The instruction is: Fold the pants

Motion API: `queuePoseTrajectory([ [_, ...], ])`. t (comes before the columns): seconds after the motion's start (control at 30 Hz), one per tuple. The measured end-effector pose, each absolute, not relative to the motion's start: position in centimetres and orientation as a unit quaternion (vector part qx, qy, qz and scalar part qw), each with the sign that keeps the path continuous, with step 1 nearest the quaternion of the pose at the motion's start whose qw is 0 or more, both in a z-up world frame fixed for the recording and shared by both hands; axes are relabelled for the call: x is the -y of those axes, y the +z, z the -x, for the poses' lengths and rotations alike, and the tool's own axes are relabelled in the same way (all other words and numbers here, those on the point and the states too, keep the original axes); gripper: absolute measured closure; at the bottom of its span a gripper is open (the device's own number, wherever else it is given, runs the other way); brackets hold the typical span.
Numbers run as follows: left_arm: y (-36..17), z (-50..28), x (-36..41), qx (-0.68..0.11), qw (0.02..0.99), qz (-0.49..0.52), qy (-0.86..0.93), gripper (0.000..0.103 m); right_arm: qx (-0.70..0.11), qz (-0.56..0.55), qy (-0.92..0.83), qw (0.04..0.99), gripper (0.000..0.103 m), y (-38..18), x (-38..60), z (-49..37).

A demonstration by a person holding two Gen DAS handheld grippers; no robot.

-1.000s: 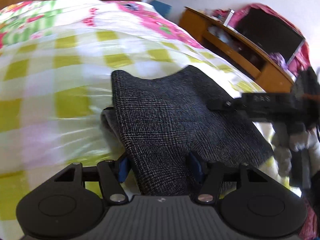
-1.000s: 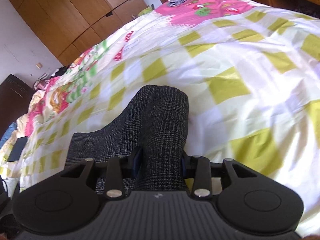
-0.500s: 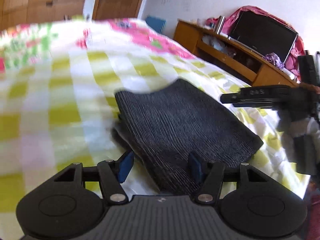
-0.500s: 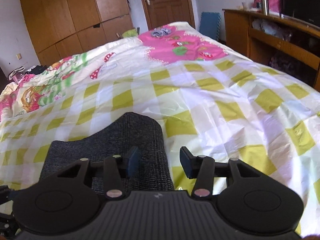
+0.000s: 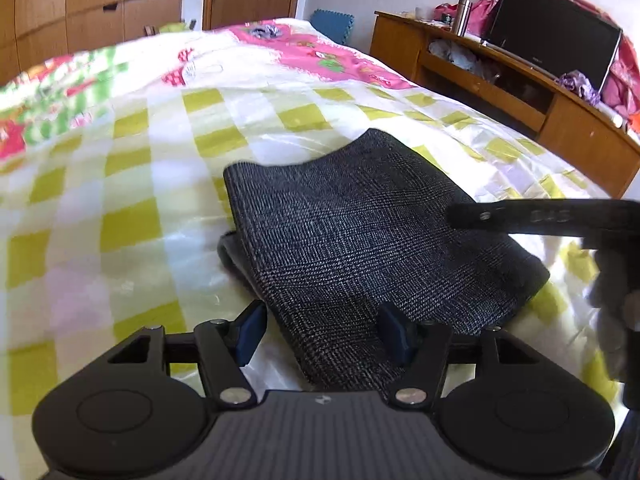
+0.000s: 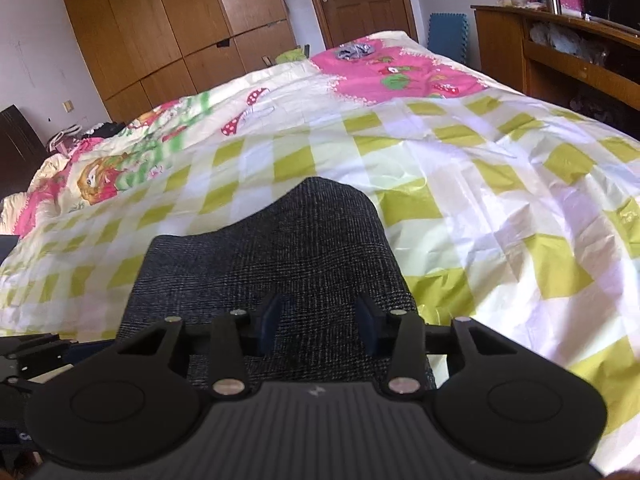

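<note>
The dark grey checked pants (image 5: 360, 232) lie folded into a flat, roughly square stack on the yellow-and-white checked bedsheet (image 5: 120, 220). My left gripper (image 5: 322, 332) hovers open over their near left corner, its blue pads clear of the cloth. One finger of the right gripper (image 5: 460, 216) reaches in from the right above the stack. In the right wrist view the pants (image 6: 280, 248) spread out below my right gripper (image 6: 319, 322). Its jaws are closing slightly, and the pads do not press the fabric that lies under them.
The bed's sheet (image 6: 500, 200) stretches far ahead and to both sides, with a pink cartoon quilt (image 6: 400, 72) at the far end. A wooden TV stand with a black screen (image 5: 552, 48) runs along the right. Wardrobes (image 6: 160, 20) and a door stand behind.
The right gripper let go of the pants' fold that it pinched a second ago. Both grippers drew back and rose a little, and the pants now lie flat.
</note>
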State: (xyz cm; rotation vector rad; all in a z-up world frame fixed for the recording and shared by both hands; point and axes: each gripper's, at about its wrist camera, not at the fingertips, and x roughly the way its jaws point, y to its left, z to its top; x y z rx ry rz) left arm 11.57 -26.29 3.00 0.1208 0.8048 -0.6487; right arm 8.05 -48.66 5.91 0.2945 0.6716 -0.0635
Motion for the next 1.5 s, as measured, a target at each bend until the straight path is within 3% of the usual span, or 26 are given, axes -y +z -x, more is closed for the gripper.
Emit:
queuePoseTrajectory([
  [0.47,6.8,-6.5,26.3,-0.354,0.883,-0.045,-0.306,0.027,-0.311,-0.148,-0.027,0.938,0.059,9.3,45.7,-1.2],
  [1.0,8.4,-3.0,25.7,-0.326,0.901,-0.04,-0.284,0.0,-0.302,-0.13,-0.043,0.943,0.059,11.7,43.4,3.2],
  [1.5,8.8,0.1,24.7,-0.304,0.913,-0.028,-0.272,0.0,-0.301,-0.125,-0.051,0.944,0.056,13.0,42.0,6.1],
])
